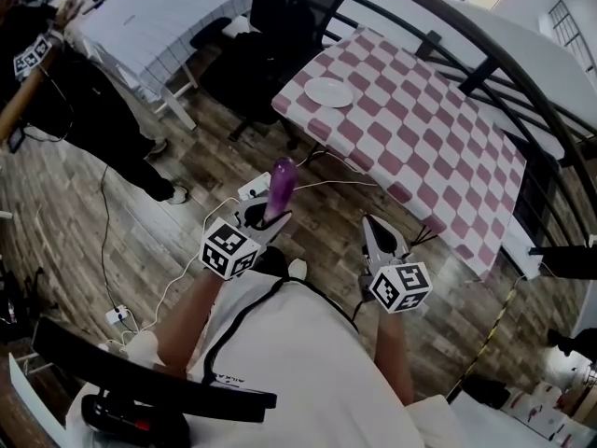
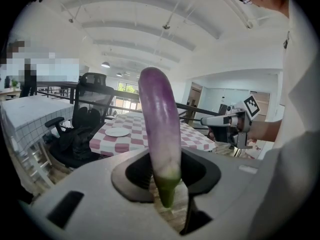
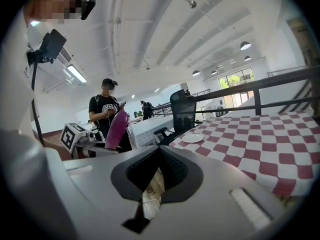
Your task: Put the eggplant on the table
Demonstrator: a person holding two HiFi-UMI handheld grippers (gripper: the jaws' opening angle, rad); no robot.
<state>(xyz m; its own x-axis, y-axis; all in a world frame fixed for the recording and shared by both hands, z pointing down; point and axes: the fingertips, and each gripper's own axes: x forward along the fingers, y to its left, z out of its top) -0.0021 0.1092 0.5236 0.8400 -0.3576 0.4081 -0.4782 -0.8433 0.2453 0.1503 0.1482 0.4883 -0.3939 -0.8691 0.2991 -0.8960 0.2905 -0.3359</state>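
1 purple eggplant (image 1: 282, 180) sticks up from the left gripper (image 1: 269, 220), whose fingers squeeze its green end (the stem points down). Beside it, the right gripper (image 1: 371, 224) has its fingers pinched together, holding nothing. Beyond both fingertips stands the checkered table (image 1: 438, 138).

Probably an open lab hall: clothed tables (image 1: 438, 129), office chair (image 1: 280, 26), floor cables (image 1: 102, 231) (arched white ceiling (image 2: 150, 29)).

Left hand-held gripper (image 1: 269, 215) clamps the eggplant (image 1: 281, 187) upright; right hand-held gripper (image 1: 373, 224), jaws together, empty
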